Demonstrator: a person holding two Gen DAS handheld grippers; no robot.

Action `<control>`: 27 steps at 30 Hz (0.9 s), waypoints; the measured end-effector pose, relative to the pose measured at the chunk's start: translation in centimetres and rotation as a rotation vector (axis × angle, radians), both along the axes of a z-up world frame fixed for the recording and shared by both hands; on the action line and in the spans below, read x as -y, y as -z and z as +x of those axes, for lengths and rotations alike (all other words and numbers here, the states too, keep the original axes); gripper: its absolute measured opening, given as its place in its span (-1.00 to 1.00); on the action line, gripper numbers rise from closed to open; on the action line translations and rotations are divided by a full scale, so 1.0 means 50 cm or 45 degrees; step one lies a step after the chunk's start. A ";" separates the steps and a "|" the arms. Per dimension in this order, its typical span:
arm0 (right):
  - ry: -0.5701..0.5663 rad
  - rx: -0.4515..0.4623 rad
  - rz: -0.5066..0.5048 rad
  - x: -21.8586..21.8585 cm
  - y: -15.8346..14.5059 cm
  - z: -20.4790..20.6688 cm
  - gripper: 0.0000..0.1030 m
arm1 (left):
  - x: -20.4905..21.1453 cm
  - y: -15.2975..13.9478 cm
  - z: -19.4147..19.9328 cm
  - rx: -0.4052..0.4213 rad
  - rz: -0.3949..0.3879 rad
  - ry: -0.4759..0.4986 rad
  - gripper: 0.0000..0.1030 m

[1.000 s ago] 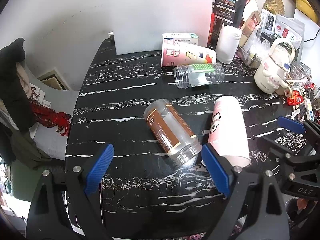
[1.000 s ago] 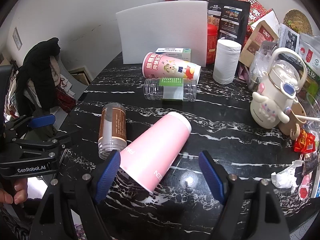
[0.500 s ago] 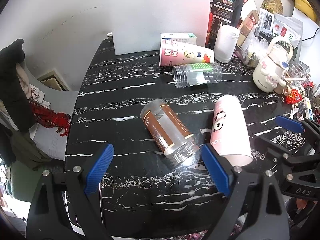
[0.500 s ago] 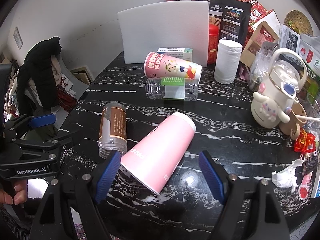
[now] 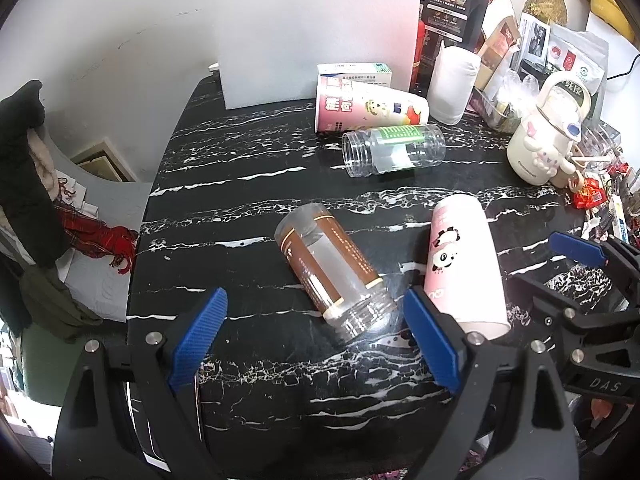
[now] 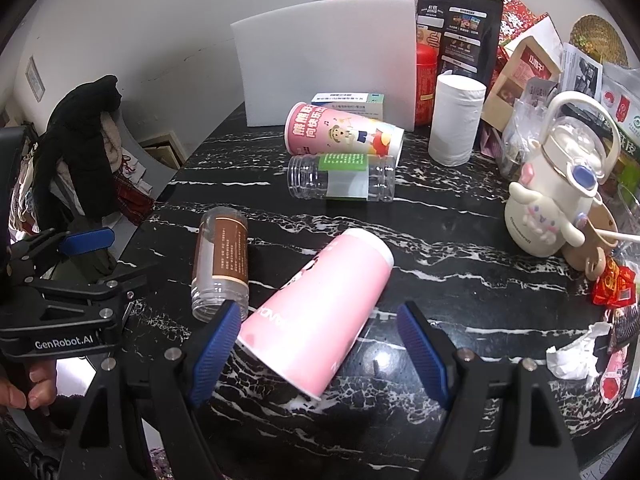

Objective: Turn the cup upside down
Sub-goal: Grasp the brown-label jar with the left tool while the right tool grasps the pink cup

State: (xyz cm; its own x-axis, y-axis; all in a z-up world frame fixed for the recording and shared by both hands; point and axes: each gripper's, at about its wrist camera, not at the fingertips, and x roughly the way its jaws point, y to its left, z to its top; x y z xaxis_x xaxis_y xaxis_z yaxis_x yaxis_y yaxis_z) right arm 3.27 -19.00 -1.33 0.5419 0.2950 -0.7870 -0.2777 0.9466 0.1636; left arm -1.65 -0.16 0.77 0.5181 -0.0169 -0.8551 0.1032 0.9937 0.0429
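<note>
A pink paper cup point(image 6: 320, 312) with a panda print lies on its side on the black marble table point(image 6: 460, 280), mouth toward me. My right gripper point(image 6: 320, 352) is open and its fingers straddle the cup's mouth end without touching. In the left wrist view the same cup point(image 5: 464, 268) lies right of a brown-labelled clear jar point(image 5: 332, 272). My left gripper point(image 5: 316, 336) is open and empty just before that jar's mouth.
A second pink cup point(image 6: 340, 132) and a green-labelled clear jar point(image 6: 344, 178) lie on their sides farther back. A paper roll point(image 6: 456, 120), a white kettle point(image 6: 556, 200), a white foam board point(image 6: 324, 64) and packets crowd the back and right.
Both grippers have drawn back slightly from the table objects. The pink cup and jars have not moved. Both grippers stay open.
</note>
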 end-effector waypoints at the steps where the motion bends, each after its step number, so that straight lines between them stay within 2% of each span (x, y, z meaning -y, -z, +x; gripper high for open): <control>1: -0.001 -0.002 0.001 0.001 0.001 0.004 0.56 | 0.001 0.001 0.005 -0.002 0.001 0.000 0.74; 15: -0.009 -0.030 0.001 0.006 0.027 0.097 0.56 | 0.015 0.024 0.109 -0.029 0.016 0.004 0.74; 27: -0.006 -0.041 0.026 0.014 0.060 0.211 0.56 | 0.004 0.072 0.223 -0.077 0.001 -0.050 0.74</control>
State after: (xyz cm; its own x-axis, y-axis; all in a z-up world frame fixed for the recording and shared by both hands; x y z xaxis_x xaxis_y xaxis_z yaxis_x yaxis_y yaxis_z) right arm 13.82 -19.70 -4.31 0.5148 0.3134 -0.7980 -0.2765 0.9418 0.1915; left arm 9.47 -0.38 -2.86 0.4658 0.0031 -0.8849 0.0662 0.9971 0.0383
